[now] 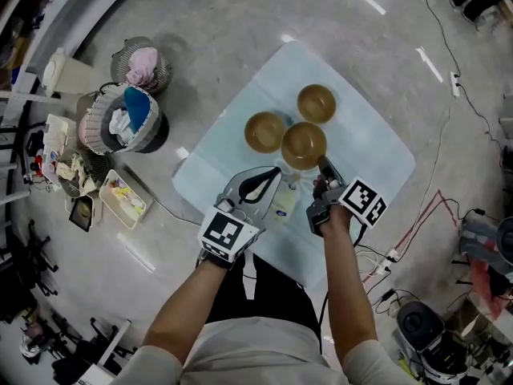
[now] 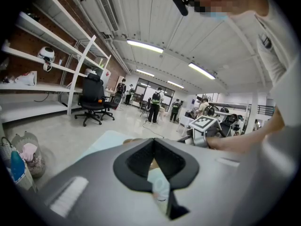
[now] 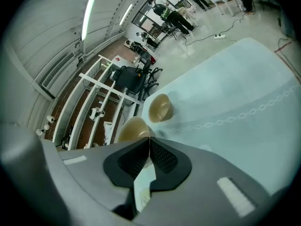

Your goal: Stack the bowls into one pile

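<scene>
Nearest bowl (image 1: 304,145) sits on the pale blue cloth (image 1: 377,155), touching the left bowl (image 1: 265,131), with the far bowl (image 1: 317,103) just behind. The right gripper (image 1: 323,165) is pinched onto the nearest bowl's rim. The left gripper (image 1: 268,179) hangs just beside it, jaws closed on nothing.

Bowls (image 1: 303,143) smooth tan plastic-looking, slight gloss. Bench cover (image 1: 377,155) pale blue matt cloth, smooth. Floor (image 1: 240,38) polished concrete, glossy glare.

Just ahead of the right jaws we find a brown round bowl (image 1: 304,144); two matching bowls (image 1: 265,131) lie beyond it on the cloth-covered desk (image 1: 377,159).
</scene>
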Available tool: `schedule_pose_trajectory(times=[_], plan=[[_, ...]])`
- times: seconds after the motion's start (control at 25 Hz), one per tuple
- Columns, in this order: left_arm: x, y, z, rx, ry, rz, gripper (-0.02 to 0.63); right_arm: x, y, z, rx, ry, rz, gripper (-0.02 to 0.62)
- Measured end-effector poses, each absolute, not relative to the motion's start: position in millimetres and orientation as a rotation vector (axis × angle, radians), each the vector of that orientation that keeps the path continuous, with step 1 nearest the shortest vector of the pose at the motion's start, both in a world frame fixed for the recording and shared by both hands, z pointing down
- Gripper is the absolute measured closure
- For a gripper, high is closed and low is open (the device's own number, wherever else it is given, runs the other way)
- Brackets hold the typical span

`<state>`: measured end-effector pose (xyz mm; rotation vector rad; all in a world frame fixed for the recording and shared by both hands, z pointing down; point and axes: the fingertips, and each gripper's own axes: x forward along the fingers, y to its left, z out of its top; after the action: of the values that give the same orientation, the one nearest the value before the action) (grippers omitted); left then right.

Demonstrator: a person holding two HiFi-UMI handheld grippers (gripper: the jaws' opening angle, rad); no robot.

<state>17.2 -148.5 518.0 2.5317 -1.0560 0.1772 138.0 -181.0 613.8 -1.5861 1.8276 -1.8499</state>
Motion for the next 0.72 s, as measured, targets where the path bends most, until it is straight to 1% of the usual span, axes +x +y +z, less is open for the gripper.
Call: schedule_pose_trajectory(times=[0.44, 0.72], plan=[[-36, -159, 528, 2.47, -1.174, 0.167, 0.6, 62, -207, 636, -1.511, 1.938, -1.907, 0.577], [-52, -161, 540, 2.427, -1.212, 0.174, 0.6, 40, -222, 658, -1.5, 1.989, -1.932, 0.575]])
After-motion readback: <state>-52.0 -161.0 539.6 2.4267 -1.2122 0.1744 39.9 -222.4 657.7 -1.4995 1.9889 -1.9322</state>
